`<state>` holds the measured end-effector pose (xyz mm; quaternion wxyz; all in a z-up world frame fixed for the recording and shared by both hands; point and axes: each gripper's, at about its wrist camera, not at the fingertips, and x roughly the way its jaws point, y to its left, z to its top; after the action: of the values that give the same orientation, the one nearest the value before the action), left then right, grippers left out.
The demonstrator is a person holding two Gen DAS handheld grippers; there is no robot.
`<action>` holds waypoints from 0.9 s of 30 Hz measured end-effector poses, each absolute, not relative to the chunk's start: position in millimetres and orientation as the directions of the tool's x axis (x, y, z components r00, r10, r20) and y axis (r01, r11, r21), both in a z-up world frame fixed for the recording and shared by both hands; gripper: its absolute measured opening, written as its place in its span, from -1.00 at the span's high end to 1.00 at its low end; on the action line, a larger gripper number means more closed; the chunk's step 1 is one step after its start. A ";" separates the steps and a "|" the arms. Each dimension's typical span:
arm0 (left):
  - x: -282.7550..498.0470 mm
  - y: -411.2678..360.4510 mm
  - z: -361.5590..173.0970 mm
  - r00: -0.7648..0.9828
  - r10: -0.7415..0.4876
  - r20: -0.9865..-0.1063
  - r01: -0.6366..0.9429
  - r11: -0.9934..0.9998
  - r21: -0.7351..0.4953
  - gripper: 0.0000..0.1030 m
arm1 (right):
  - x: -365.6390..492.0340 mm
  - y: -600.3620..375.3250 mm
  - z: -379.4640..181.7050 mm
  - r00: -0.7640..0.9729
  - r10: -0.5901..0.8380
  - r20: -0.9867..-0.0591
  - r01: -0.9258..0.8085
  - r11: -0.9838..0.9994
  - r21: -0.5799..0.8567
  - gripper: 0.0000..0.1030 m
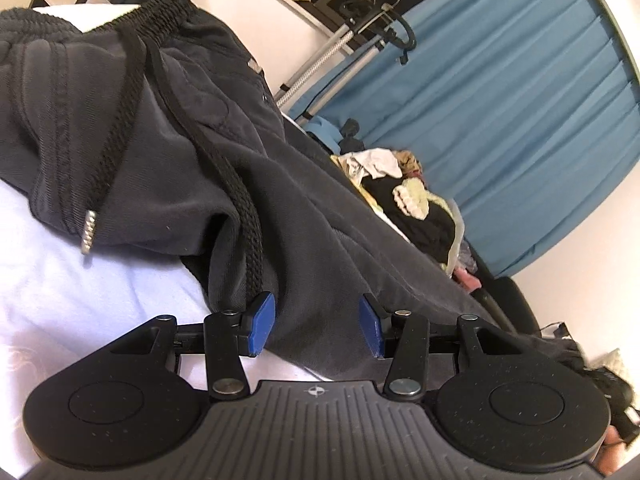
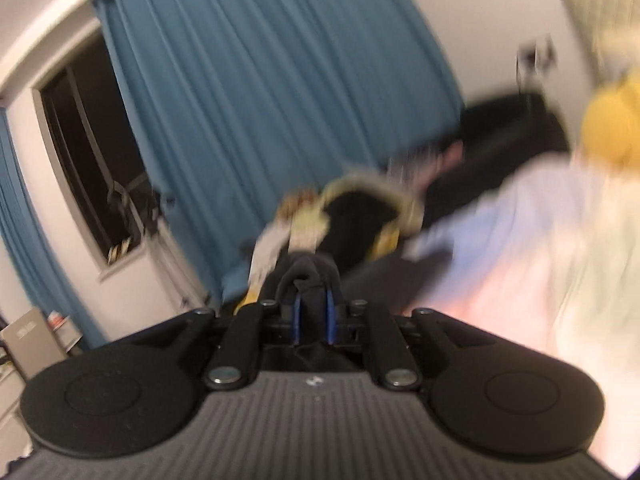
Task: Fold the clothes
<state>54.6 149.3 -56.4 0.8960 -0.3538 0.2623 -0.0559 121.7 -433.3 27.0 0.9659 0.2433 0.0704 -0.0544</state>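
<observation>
Dark grey sweatpants [image 1: 168, 120] lie on a pale lilac sheet [image 1: 80, 300], elastic waistband at the top left. A black drawstring with a metal tip [image 1: 89, 232] hangs over the front. My left gripper [image 1: 316, 324] stands open at the near edge of the cloth. A fold of a trouser leg runs between its blue pads [image 1: 262, 320], which do not press on it. In the blurred right wrist view, my right gripper [image 2: 313, 304] is shut on a bunched fold of the dark sweatpants fabric [image 2: 310, 276], which sticks up above its fingertips.
A heap of mixed clothes [image 1: 404, 188] sits beyond the trousers, also in the right wrist view [image 2: 352, 216]. Blue curtains [image 1: 500, 120] cover the far wall. A metal frame [image 1: 360, 40] stands by a dark window [image 2: 92, 152]. A black chair [image 2: 512, 132] and a yellow object [image 2: 612, 124] are at the right.
</observation>
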 end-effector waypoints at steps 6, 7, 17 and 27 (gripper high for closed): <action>47.1 153.1 -49.9 0.869 -0.270 -0.415 -0.090 0.739 -0.668 0.01 | 102.7 -452.2 30.3 0.966 -0.231 -0.115 0.257 0.879 0.402 0.74; 47.0 153.4 -49.9 0.869 -0.269 -0.416 -0.093 0.737 -0.670 0.01 | 108.5 -457.2 22.2 0.959 -0.235 -0.160 0.281 0.871 0.403 0.74; 52.4 146.1 -51.9 0.853 -0.281 -0.439 -0.091 0.748 -0.657 0.01 | 130.9 -530.2 -83.1 0.851 -0.091 -0.518 0.499 0.448 0.741 0.71; 76.7 127.3 -53.2 0.842 -0.360 -0.401 -0.006 0.738 -0.675 -0.01 | 132.8 -495.6 -44.2 0.884 -0.129 -0.449 0.432 0.588 0.683 0.71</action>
<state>76.7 127.3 -53.2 0.8942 -0.3485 0.2629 -0.0990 132.8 -495.6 -44.2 0.8730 0.4243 0.1788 -0.1607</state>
